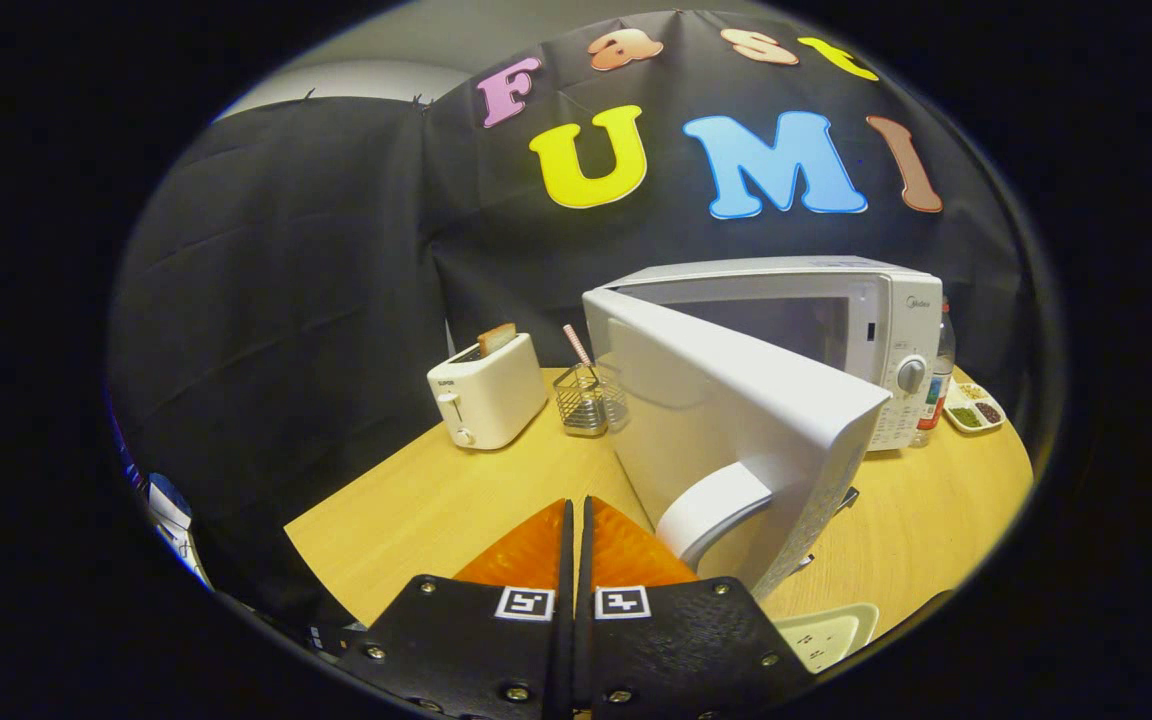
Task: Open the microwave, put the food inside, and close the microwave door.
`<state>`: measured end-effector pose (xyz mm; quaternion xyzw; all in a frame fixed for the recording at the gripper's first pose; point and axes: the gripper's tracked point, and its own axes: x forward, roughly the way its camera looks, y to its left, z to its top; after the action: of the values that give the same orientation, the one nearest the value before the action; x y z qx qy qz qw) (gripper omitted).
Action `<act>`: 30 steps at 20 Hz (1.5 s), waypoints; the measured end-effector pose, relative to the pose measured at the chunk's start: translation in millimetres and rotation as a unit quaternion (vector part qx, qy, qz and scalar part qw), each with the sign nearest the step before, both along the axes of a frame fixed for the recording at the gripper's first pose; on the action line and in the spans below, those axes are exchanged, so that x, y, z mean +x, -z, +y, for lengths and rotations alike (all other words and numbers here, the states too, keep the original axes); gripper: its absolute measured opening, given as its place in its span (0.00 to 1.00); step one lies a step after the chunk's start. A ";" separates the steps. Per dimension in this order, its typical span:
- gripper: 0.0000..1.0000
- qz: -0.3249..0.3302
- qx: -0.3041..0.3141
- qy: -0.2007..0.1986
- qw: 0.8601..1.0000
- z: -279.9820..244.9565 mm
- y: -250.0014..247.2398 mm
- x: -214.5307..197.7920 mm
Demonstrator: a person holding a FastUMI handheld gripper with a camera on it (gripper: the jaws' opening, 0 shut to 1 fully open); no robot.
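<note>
The white microwave (836, 330) stands on the wooden table (436, 500), at the back right beyond my fingers. Its door (736, 420) is swung wide open toward me, and its curved handle (711, 510) hangs just right of my fingertips. The cavity behind the door looks pale, and I cannot make out anything in it. My gripper (576, 505) is shut, the two fingers pressed together with nothing between them, left of the door's free edge. A white dish (831, 632) lies on the table just right of my fingers, under the door; whether it holds food I cannot tell.
A white toaster (486, 392) with a slice of bread in it sits at the back left. A wire basket (586, 398) with a striped straw stands between toaster and microwave. A bottle (936, 385) and a tray of small items (974, 408) sit right of the microwave.
</note>
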<state>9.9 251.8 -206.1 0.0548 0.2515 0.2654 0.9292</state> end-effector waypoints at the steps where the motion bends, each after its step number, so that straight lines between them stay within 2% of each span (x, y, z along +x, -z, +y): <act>1: 0.01 -0.001 -0.001 0.006 1.000 -4.8 1.1 4.7; 20: 0.01 -0.009 -0.016 0.119 0.993 -99.4 12.0 128.8; 27: 0.01 -0.007 -0.018 0.150 0.988 -124.4 20.3 174.9; 30: 0.01 -0.007 -0.017 0.151 0.988 -127.4 21.3 189.7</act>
<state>199.6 124.4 -227.4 0.0748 0.2387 0.1181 0.9610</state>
